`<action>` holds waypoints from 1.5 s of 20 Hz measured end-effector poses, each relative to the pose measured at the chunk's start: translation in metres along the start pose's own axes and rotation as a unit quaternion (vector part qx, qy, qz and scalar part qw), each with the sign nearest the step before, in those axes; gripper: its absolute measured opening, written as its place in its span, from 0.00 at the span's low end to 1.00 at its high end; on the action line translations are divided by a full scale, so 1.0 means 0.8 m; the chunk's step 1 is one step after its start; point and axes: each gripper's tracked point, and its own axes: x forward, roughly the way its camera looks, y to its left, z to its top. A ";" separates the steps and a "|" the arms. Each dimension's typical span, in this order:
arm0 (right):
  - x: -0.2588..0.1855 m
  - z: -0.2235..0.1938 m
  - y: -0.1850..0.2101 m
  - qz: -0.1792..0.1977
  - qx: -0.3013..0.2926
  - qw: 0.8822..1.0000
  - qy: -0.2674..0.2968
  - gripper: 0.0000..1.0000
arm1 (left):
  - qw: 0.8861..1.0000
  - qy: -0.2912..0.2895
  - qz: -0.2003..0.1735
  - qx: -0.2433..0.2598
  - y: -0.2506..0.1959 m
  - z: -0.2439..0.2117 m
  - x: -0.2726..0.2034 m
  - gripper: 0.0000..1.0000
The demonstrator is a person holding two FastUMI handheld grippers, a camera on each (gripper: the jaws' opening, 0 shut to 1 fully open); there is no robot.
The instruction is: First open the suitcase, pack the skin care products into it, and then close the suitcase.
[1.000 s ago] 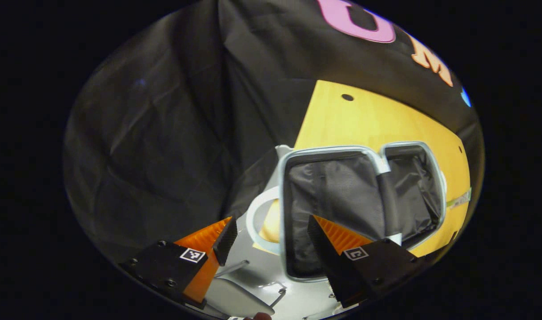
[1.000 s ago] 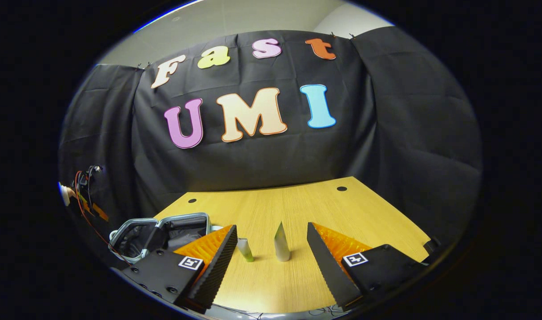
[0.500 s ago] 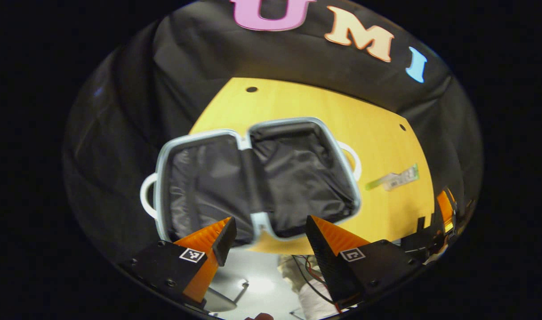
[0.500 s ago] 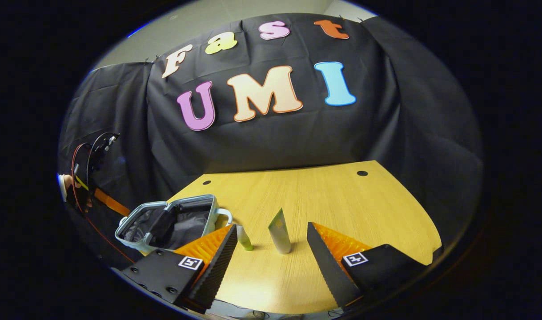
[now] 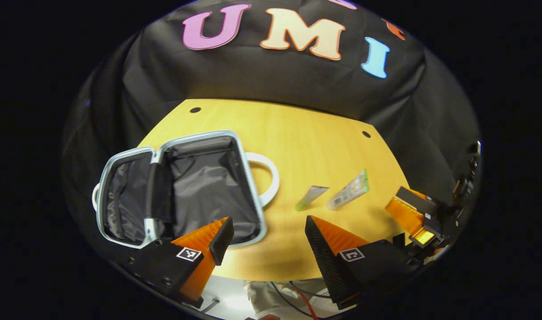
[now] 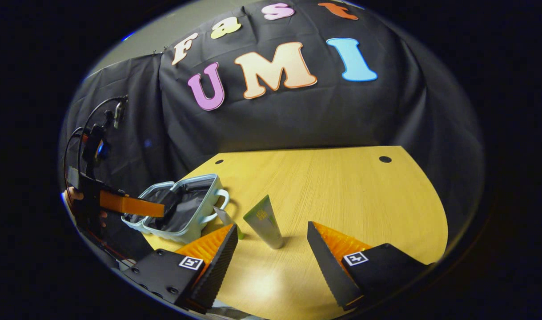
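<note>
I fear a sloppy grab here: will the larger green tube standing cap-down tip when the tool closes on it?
Probably: the larger tube stands on its narrow cap, so a nudge could topple it. Its flat, tapered top suggests soft plastic that may dent. It looks light.

My tongs look out over a yellow wood-grain table point(image 6: 342, 186) with small dark round holes near its far edge. On it lies a pale blue hard-shell suitcase point(image 5: 253, 195) with a silvery rim, a crinkled black fabric lining and a white loop handle point(image 5: 271, 178). Beside it I see a slim grey tube with a green cap point(image 5: 311, 197) and a larger silver-and-green tube point(image 6: 264, 221) with pale yellow-green markings near its flat end.
</note>
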 end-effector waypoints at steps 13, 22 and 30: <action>0.089 -0.071 -0.001 0.110 -0.097 0.987 0.066 0.98 | 0.989 -0.127 0.017 -0.079 -0.058 -0.022 0.172 0.96; 0.132 -0.099 0.008 0.116 -0.105 0.985 0.068 0.98 | 0.983 -0.177 0.020 -0.049 -0.069 -0.004 0.213 0.68; 0.152 -0.101 0.018 0.111 -0.089 0.988 0.058 0.98 | 0.982 -0.176 0.023 -0.065 -0.063 -0.005 0.221 0.23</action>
